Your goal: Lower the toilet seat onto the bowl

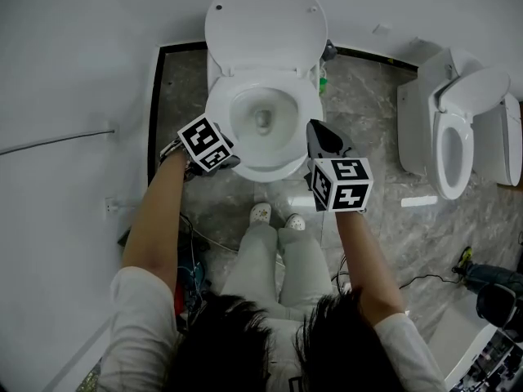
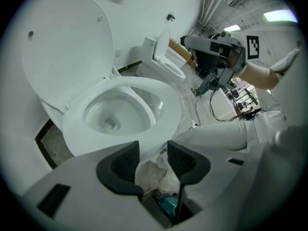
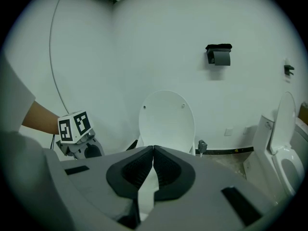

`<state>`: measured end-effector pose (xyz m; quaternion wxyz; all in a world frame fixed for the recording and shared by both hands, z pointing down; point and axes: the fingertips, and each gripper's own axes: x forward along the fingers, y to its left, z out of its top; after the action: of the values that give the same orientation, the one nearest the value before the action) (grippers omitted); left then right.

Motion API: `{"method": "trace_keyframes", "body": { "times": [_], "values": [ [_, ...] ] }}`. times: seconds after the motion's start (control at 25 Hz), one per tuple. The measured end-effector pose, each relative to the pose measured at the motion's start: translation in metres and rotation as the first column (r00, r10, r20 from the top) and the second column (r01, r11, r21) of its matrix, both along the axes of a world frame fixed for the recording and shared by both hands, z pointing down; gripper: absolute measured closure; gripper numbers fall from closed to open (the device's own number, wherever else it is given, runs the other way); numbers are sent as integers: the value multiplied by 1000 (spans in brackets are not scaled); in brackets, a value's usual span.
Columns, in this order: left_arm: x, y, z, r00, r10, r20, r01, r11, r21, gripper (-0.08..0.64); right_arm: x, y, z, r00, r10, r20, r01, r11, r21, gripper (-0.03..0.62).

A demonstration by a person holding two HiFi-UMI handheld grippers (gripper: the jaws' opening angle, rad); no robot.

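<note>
A second toilet stands right of the bowl, well apart.

White oval toilet seat lowered, lying flat on the rim of the white bowl, ring open over the basin, round white lid upright behind the bowl

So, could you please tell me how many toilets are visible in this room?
2. The near toilet stands directly in front of the person, lid raised. The second toilet stands further right, by the wall. Others may lie outside the views.
</note>
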<state>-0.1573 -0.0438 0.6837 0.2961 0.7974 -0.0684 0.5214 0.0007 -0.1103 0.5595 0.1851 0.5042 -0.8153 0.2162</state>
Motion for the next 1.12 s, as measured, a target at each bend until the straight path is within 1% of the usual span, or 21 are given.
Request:
{"method": "trace_keyframes", "body": {
  "times": [0.12, 0.24, 0.44, 0.52, 0.64, 0.8, 1.12],
  "values": [
    [-3, 4, 11, 999, -50, -6, 49, 999, -23, 376, -4, 5, 7, 1000, -4, -1, 4, 1000, -10, 565],
    [-4, 9, 24, 996, -86, 5, 86, 995, -43, 382, -6, 9, 16, 1000, -10, -5, 10, 1000, -21, 565],
    [-4, 13, 43, 990, -133, 50, 137, 987, -86, 403, -5, 11, 30, 999, -34, -27, 32, 999, -41, 565],
    [-5, 13, 49, 985, -154, 72, 161, 982, -98, 440, -6, 10, 37, 998, -52, -45, 50, 998, -50, 565],
    [-7, 14, 59, 984, -153, 89, 161, 983, -92, 457, -7, 6, 47, 996, -66, -64, 62, 996, -65, 565],
    [-9, 17, 76, 977, -177, 115, 187, 979, -78, 485, -9, 2, 60, 994, -79, -76, 73, 994, -77, 565],
    [-9, 25, 106, 974, -171, 149, 183, 980, -75, 499, -8, 13, 92, 994, -78, -76, 68, 990, -125, 565]
  ]
}}
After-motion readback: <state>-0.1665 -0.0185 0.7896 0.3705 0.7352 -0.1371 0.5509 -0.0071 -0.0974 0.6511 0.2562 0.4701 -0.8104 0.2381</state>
